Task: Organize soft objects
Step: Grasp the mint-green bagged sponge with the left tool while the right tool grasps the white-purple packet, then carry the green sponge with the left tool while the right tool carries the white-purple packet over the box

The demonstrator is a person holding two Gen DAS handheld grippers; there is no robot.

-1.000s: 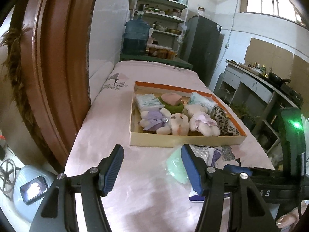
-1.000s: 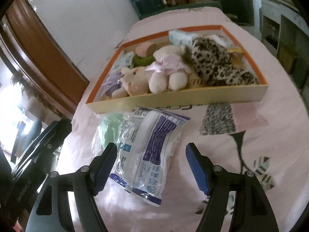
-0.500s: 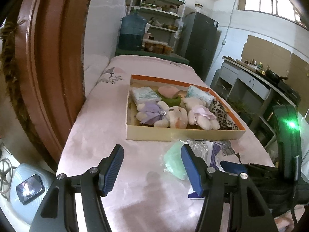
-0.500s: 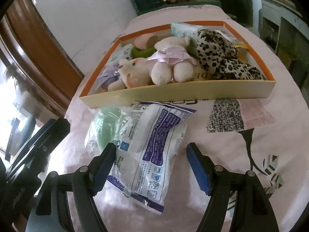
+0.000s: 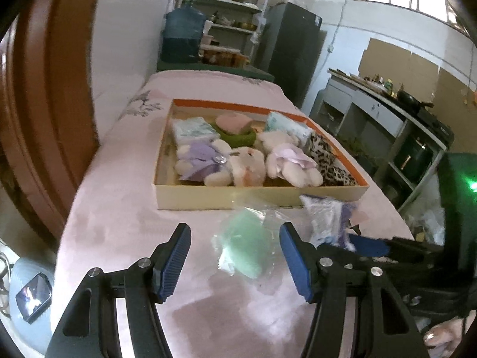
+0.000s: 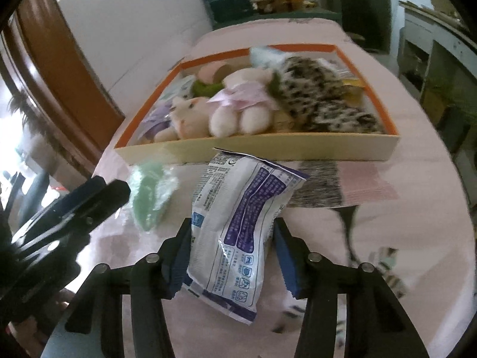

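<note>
The right gripper (image 6: 231, 258) has its 2 blue pads pressed on the white-and-purple plastic pack (image 6: 238, 217) lying before the orange-rimmed cardboard box (image 6: 268, 149); it seems mid-grasp. Next: lift it in. The left gripper (image 5: 235, 256) gapes empty around the green bagged sponge (image 5: 247, 247)

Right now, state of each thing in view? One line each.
right gripper: fingers closed in on both sides of the packet, seemingly gripping it
white-and-purple packet: sealed, between those fingers, in front of the box
left gripper: open, empty
green sponge in clear wrap: wrapped, on the cloth between the left fingers, ungripped
orange-rimmed box: open, lidless, full of plush toys
</note>
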